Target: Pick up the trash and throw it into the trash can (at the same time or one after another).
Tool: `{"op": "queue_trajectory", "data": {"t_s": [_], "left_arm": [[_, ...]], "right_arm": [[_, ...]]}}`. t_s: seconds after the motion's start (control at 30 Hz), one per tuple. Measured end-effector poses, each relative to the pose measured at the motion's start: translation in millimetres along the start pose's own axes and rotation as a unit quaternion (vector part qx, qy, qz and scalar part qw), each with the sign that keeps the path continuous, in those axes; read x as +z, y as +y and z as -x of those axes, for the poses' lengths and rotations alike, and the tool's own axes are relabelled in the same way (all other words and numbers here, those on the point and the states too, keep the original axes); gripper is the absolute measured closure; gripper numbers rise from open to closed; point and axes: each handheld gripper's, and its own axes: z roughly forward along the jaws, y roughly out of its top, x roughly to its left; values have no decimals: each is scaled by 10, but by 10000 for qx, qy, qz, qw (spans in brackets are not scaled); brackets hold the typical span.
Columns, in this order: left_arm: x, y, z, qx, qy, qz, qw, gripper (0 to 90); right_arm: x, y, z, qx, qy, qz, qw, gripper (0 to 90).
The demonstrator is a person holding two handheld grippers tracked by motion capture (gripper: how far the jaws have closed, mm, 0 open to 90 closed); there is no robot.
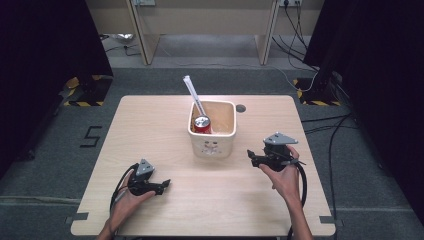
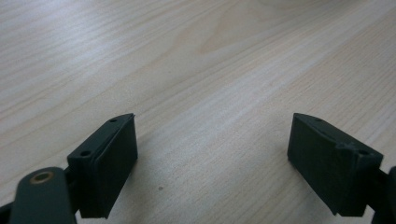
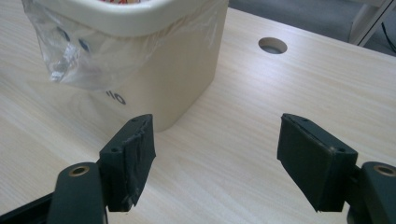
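A cream square bin [image 1: 213, 134] stands mid-table, holding a red can [image 1: 202, 124] and a long white wrapped straw [image 1: 193, 93] that leans out toward the back left. My right gripper [image 1: 253, 157] is to the right of the bin, pointing at it. In the right gripper view its jaws stand open with nothing between them [image 3: 215, 140], the bin [image 3: 159, 79] lies just ahead to the left, and a clear plastic liner [image 3: 70, 58] hangs over the rim. My left gripper [image 1: 166, 183] rests at the front left, open over bare wood [image 2: 212, 128].
A round cable hole [image 1: 240, 108] sits in the tabletop [image 1: 150, 130] behind the bin's right side; the right gripper view shows the cable hole [image 3: 272, 45] too. Wooden furniture legs [image 1: 146, 45] and floor cables [image 1: 325, 125] lie beyond the table's far edge.
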Motion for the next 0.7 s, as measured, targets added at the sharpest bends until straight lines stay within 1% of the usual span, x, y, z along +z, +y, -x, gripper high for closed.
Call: {"op": "queue_trajectory", "data": {"t_s": [0.27, 0.37, 0.5, 0.7], "left_arm": [[1, -1, 1, -1, 5, 8, 10000, 152], [2, -1, 1, -3, 7, 17, 10000, 152], [0, 0, 0, 0, 0, 3, 10000, 152], [2, -1, 1, -2, 5, 11, 10000, 152]], "right_arm": [[13, -163, -39, 32, 43, -72, 10000, 278], [42, -241, -53, 47, 31, -166, 9998, 278], [89, -351, -72, 70, 81, -255, 9996, 277], [101, -479, -88, 139, 122, -253, 9995, 277]]}}
